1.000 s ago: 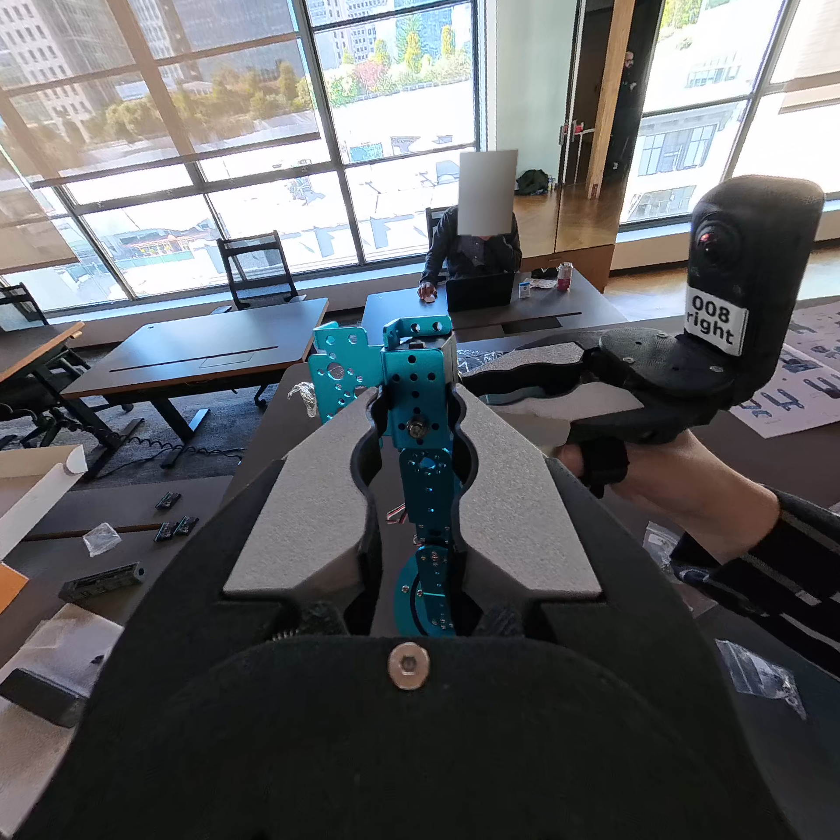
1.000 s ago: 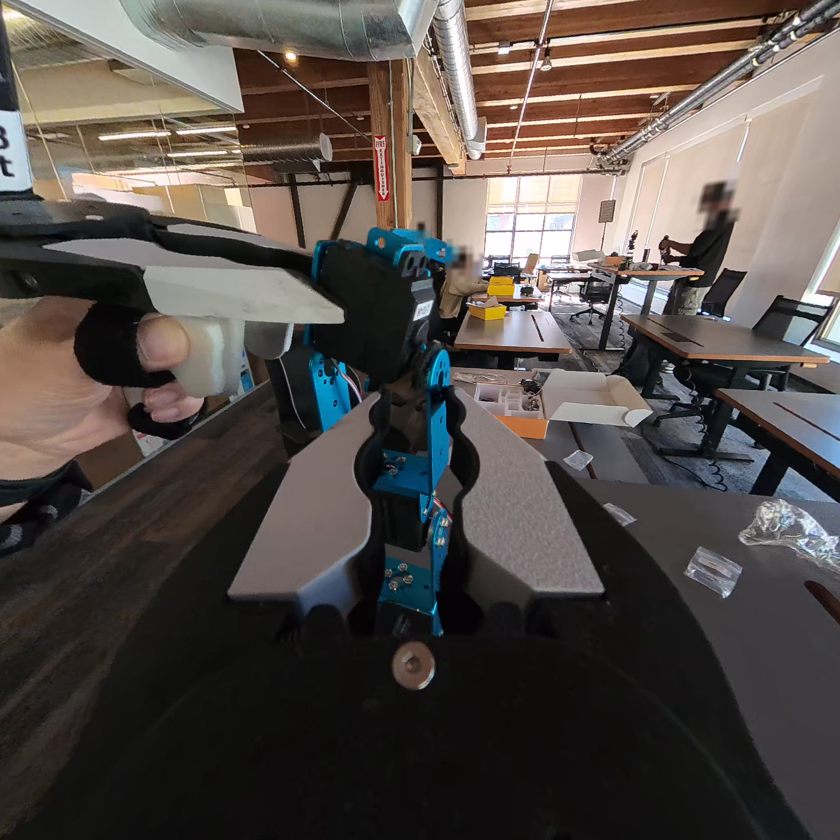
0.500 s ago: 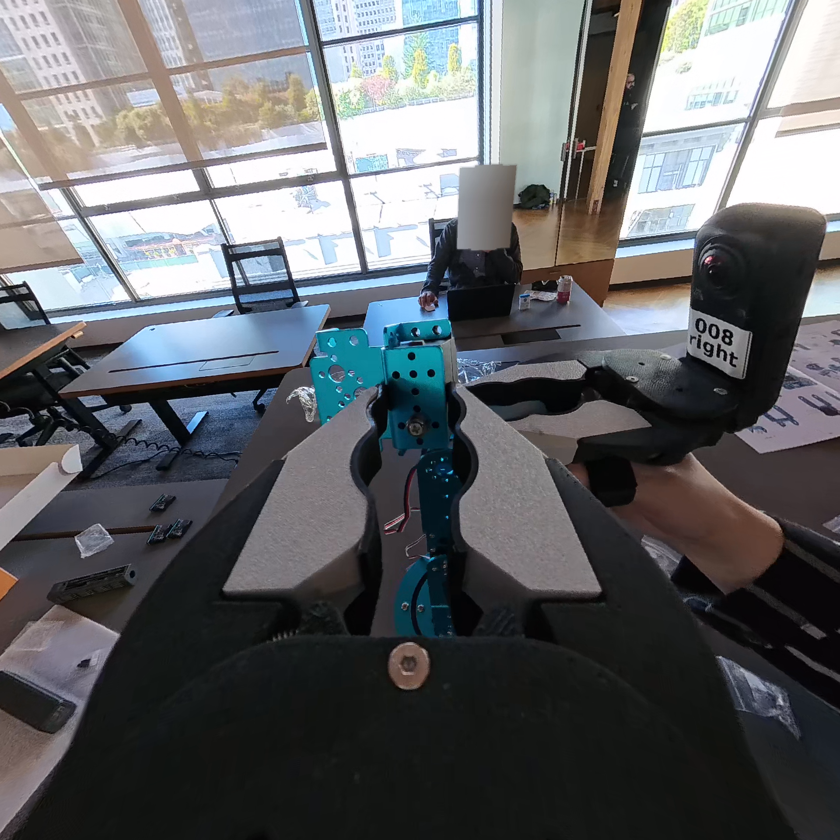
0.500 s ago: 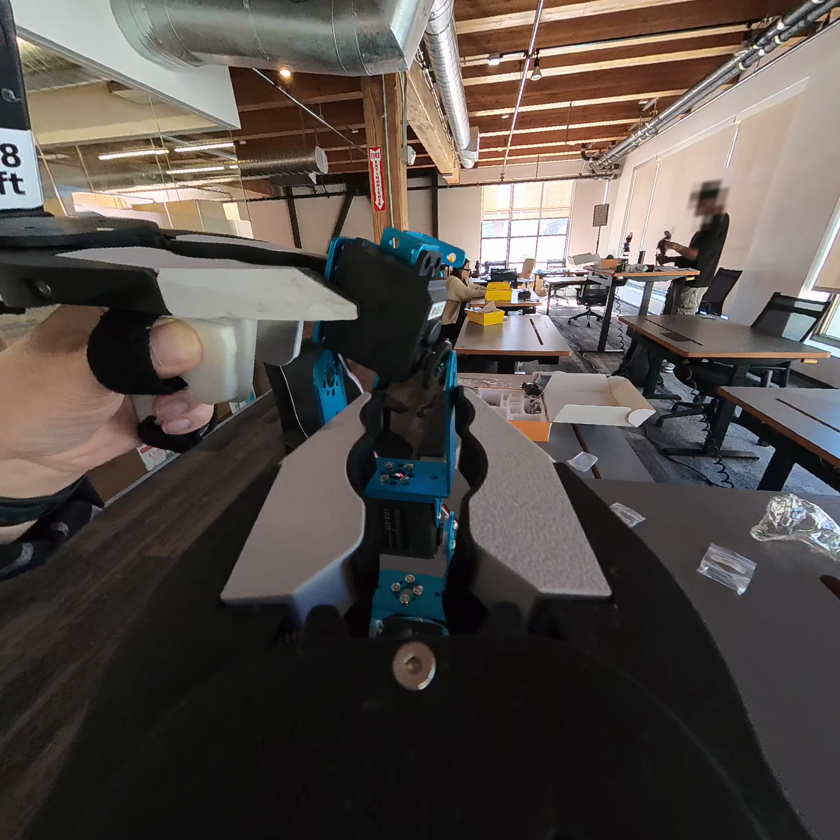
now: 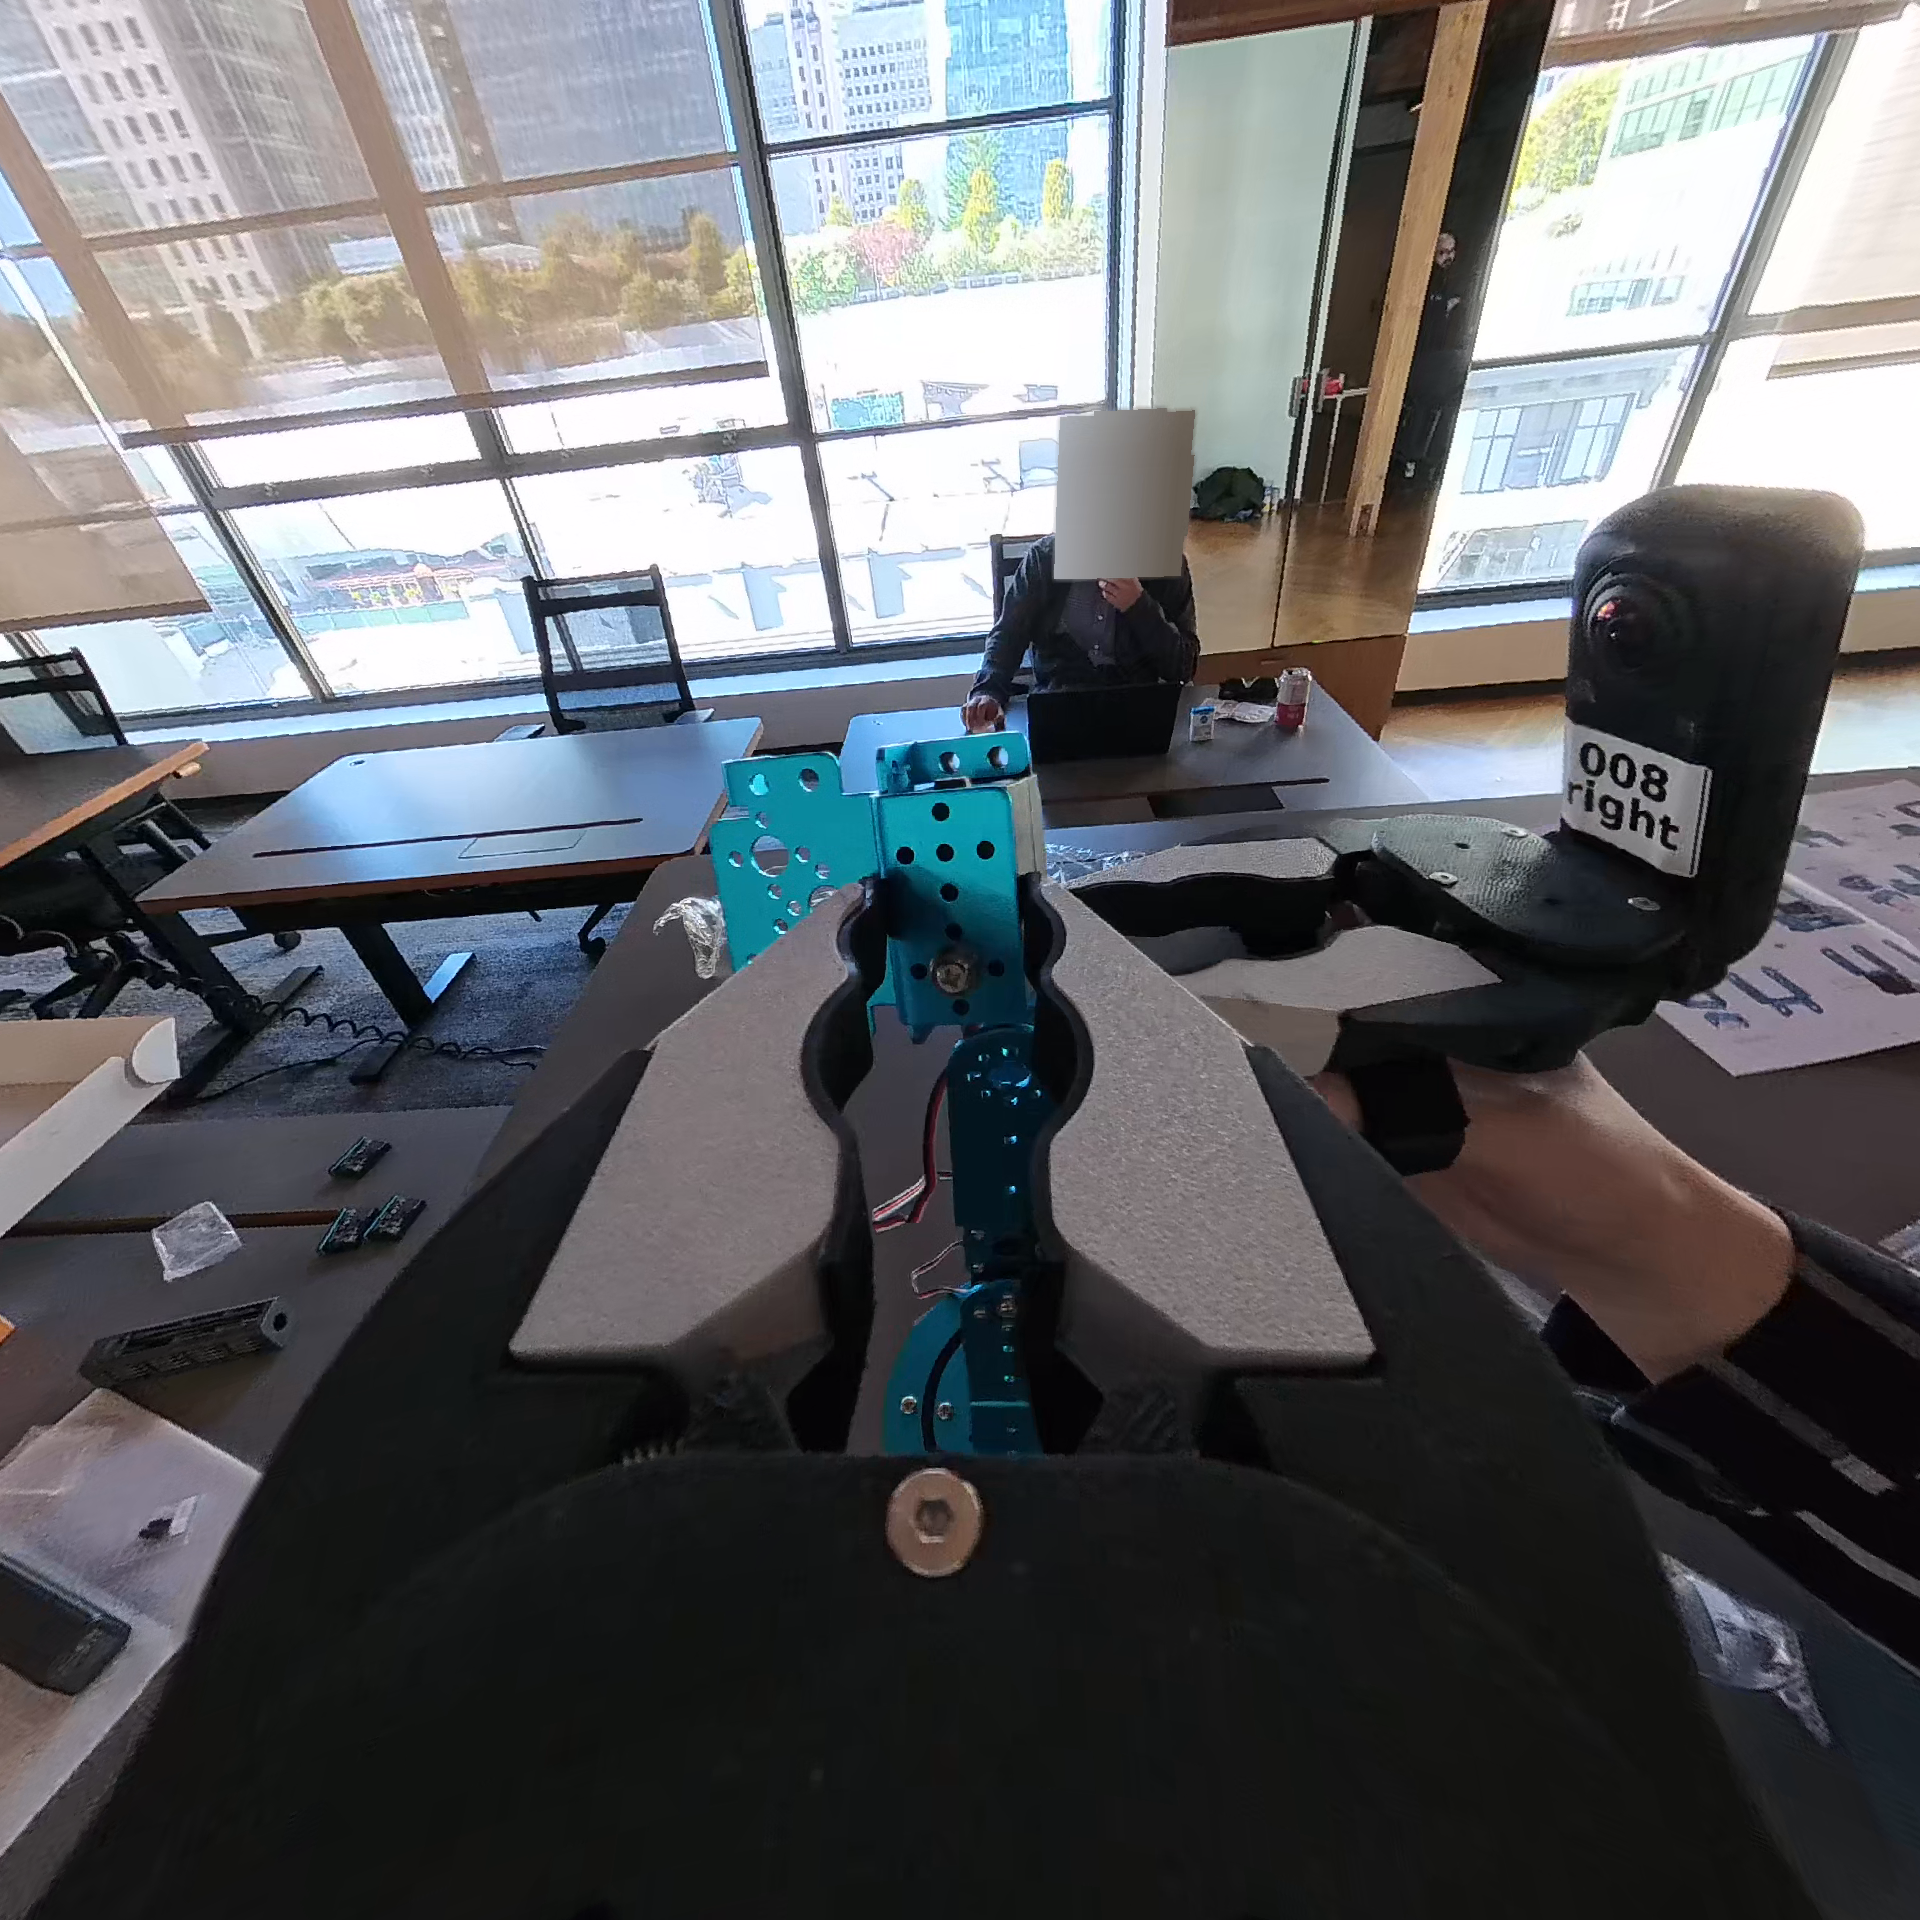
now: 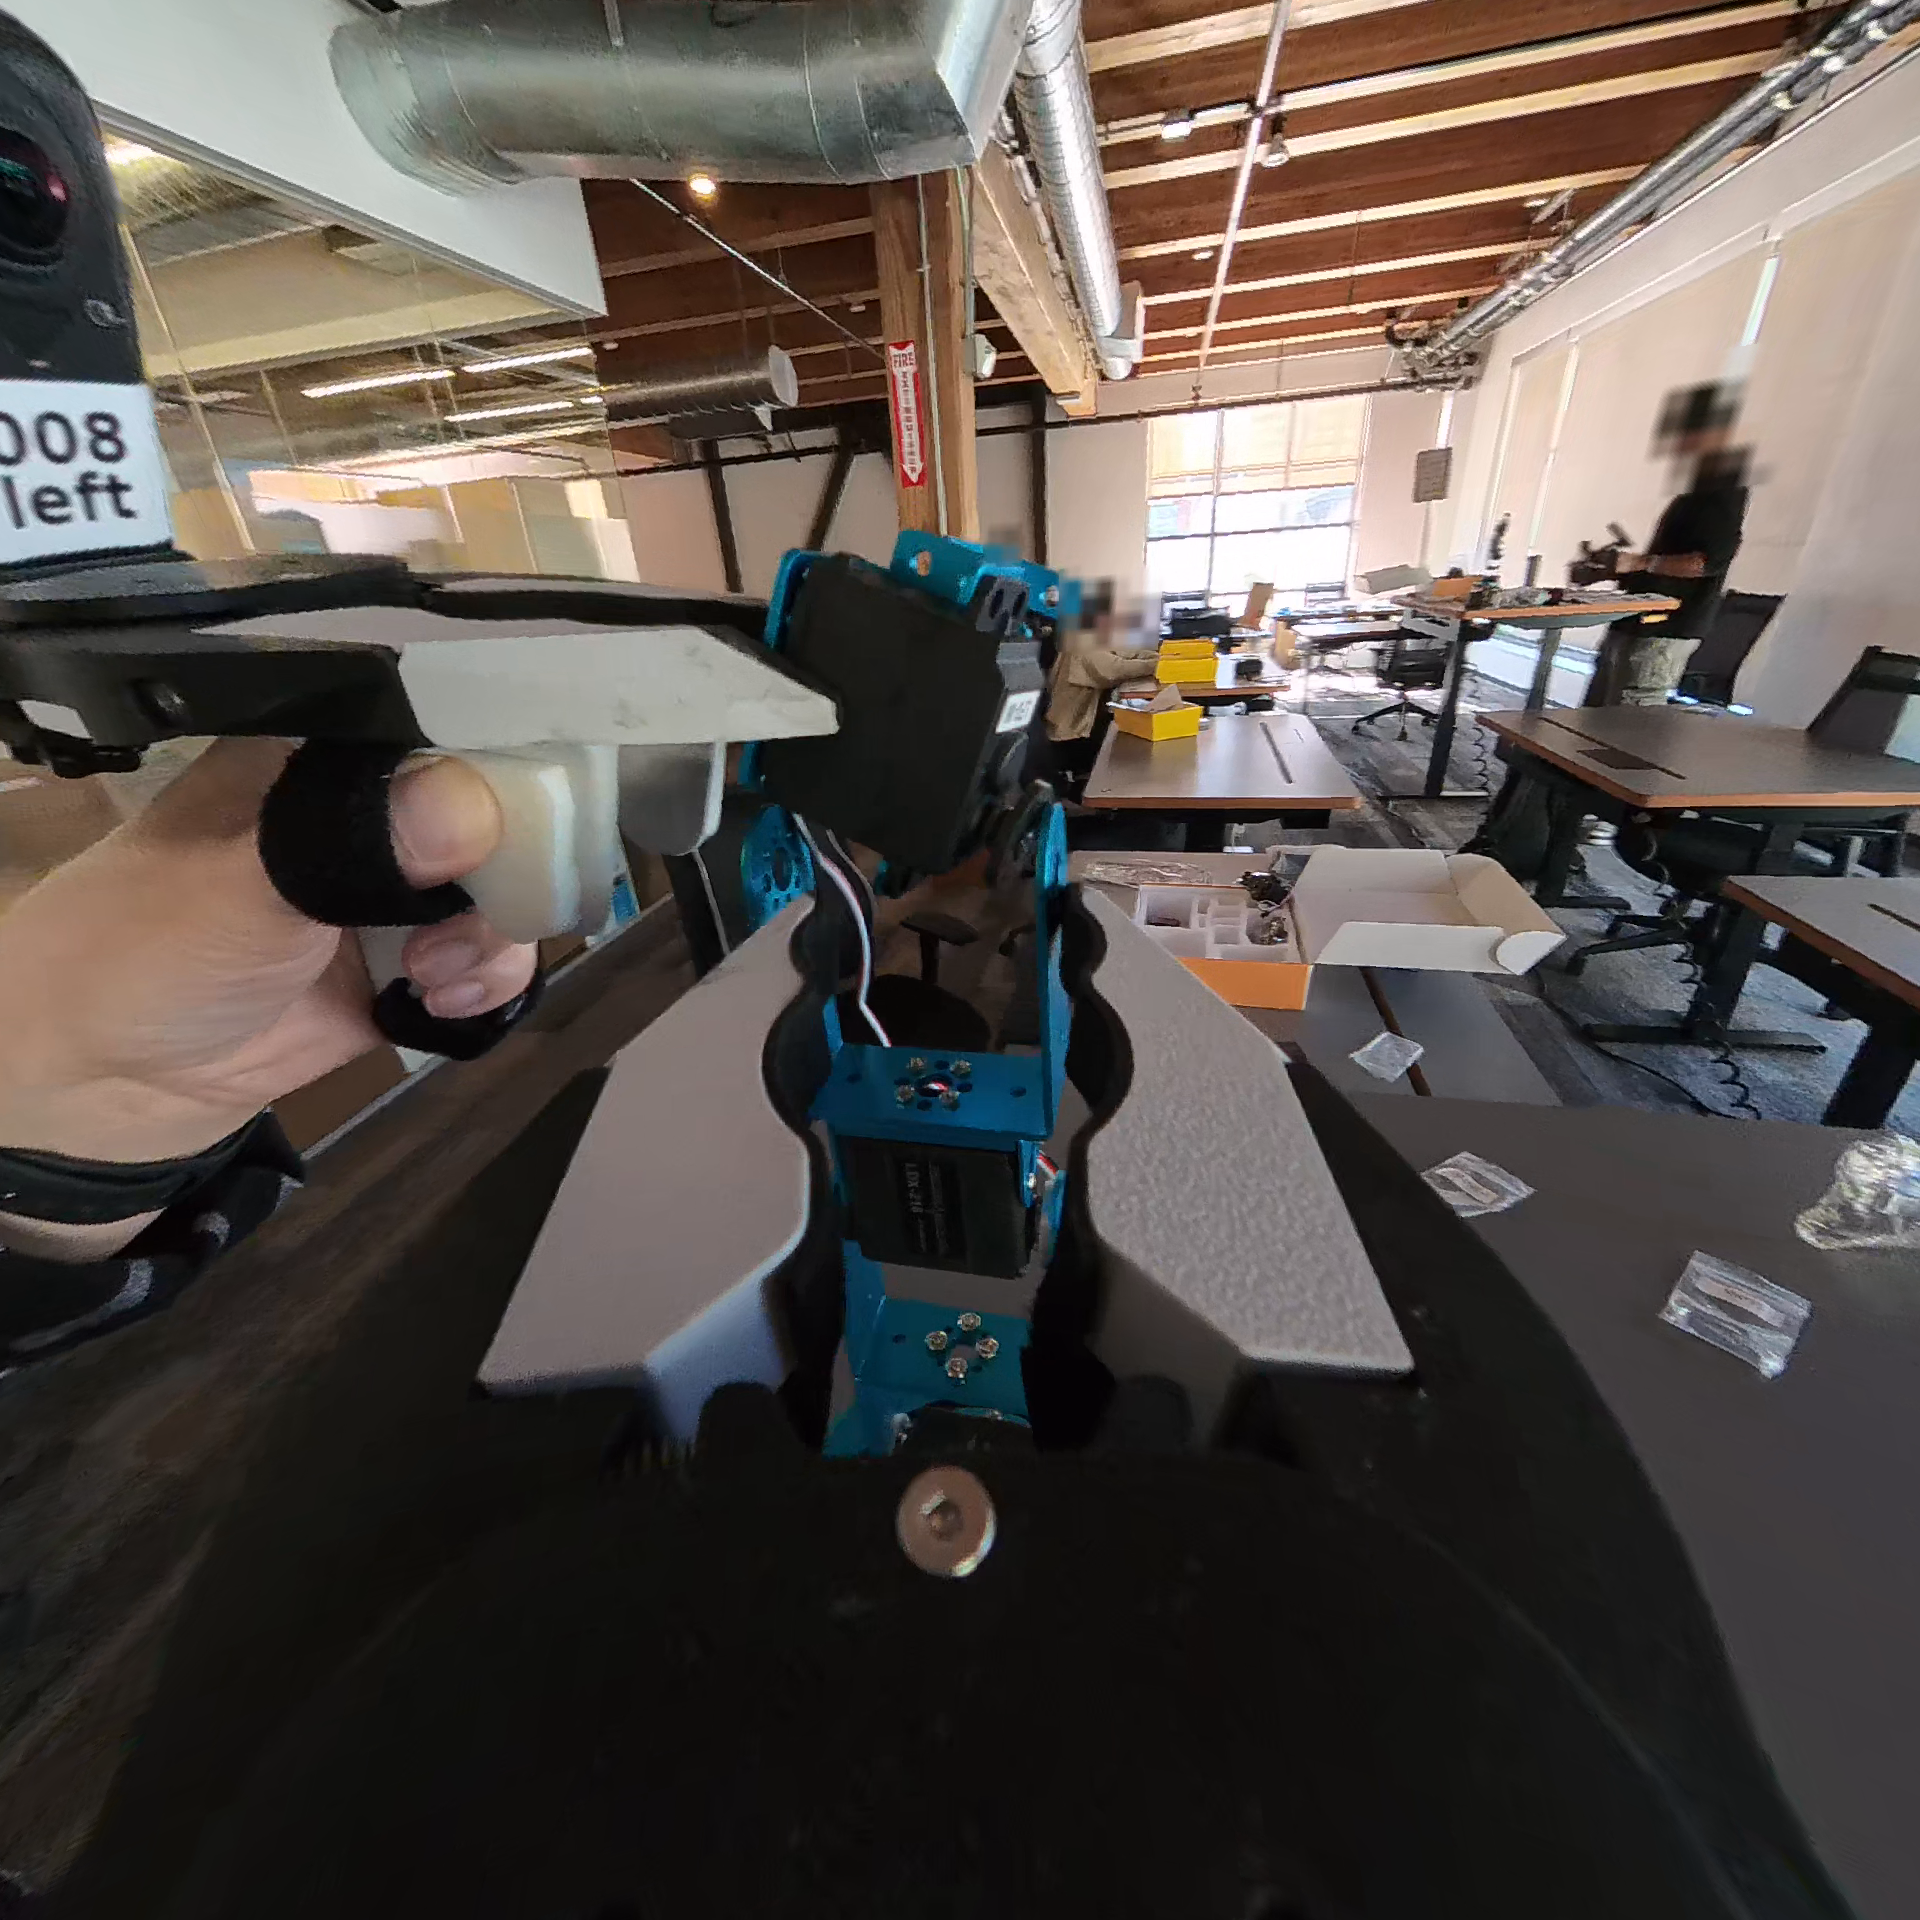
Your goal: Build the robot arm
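A blue metal bracket assembly with black servos (image 5: 945, 894) is held above a dark table (image 6: 1662, 1507) by both grippers. My left gripper (image 5: 951, 935) is shut on its upper perforated bracket; lower links and red and white wires hang between the fingers. My right gripper (image 6: 940, 935) is shut on the blue bracket (image 6: 935, 1091) just above a black servo. In the right wrist view the left gripper (image 6: 769, 727) comes in from the left and clamps the top section by a large black servo (image 6: 904, 717). In the left wrist view the right gripper's finger (image 5: 1299, 977) reaches in from the right.
Small clear plastic bags (image 6: 1730, 1314) lie on the table at right. An open white and orange box (image 6: 1351, 925) sits behind. Small black parts (image 5: 187, 1340) lie at left, printed sheets (image 5: 1849, 956) at right. A person (image 5: 1091, 634) sits at a far desk; another (image 6: 1683, 582) stands far right. My two grippers' fingertips are within a few centimetres of each other.
Both grippers kept their hold. The assembly's links have opened out a little, so wires now show between my left fingers. The right wrist view has tilted upward.
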A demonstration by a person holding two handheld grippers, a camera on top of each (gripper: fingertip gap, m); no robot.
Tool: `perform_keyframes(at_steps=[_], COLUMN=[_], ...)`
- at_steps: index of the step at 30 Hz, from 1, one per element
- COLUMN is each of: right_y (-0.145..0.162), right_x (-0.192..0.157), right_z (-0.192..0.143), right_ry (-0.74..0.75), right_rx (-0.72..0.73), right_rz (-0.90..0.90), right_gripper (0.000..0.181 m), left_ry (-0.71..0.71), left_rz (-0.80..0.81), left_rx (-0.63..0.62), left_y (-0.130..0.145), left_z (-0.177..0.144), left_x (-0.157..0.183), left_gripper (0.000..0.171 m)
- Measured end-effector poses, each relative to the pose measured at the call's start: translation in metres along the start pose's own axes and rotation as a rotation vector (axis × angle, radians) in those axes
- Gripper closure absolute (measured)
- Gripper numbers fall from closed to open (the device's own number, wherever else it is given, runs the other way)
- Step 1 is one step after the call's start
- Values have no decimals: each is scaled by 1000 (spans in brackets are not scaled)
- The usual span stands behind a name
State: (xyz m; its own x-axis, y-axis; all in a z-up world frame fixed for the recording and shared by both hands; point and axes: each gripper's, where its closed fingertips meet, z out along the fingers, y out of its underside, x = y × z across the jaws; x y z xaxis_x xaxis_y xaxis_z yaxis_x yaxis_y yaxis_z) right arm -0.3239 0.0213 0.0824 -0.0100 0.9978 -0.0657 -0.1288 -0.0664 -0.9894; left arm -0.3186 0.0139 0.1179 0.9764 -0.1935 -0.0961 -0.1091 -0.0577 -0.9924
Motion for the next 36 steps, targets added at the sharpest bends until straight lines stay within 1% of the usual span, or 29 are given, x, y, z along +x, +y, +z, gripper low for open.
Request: perform_keyframes(at_steps=[2, 7, 8, 9, 10, 19, 21, 23, 30, 36], right_y=[-1, -1, -1, -1, -1, -3, -3, -2, -2, -3], right_x=[5, 3, 5, 9, 10, 13, 11, 13, 13, 13], right_z=[0, 5, 5, 3, 3, 2, 3, 3, 2, 3], right_ry=[44, 95, 123, 167, 176, 210, 219, 235, 266, 275], right_rx=[0, 12, 11, 8, 9, 29, 24, 26, 49, 62], right_rz=[-10, 0, -6, -16, -36, 6, -6, -9, -63, -72], right_gripper=[147, 137, 140, 149, 150, 149, 146, 150, 151, 152], left_ry=[-2, -37, -35, -31, -28, -30, -29, -27, -21, -24], left_rz=[1, 18, 15, 7, 0, 9, 6, 4, 7, -3], left_rx=[1, 5, 8, 12, 16, 34, 39, 44, 63, 83], left_y=[0, 2, 2, 2, 2, 1, 1, 1, 1, 1], left_z=[1, 2, 2, 2, 2, 5, 4, 4, 3, 3], left_x=[1, -1, -1, 0, 0, 0, 0, 0, 0, -1], left_gripper=[147, 147, 147, 147, 147, 147, 147, 147, 147, 147])
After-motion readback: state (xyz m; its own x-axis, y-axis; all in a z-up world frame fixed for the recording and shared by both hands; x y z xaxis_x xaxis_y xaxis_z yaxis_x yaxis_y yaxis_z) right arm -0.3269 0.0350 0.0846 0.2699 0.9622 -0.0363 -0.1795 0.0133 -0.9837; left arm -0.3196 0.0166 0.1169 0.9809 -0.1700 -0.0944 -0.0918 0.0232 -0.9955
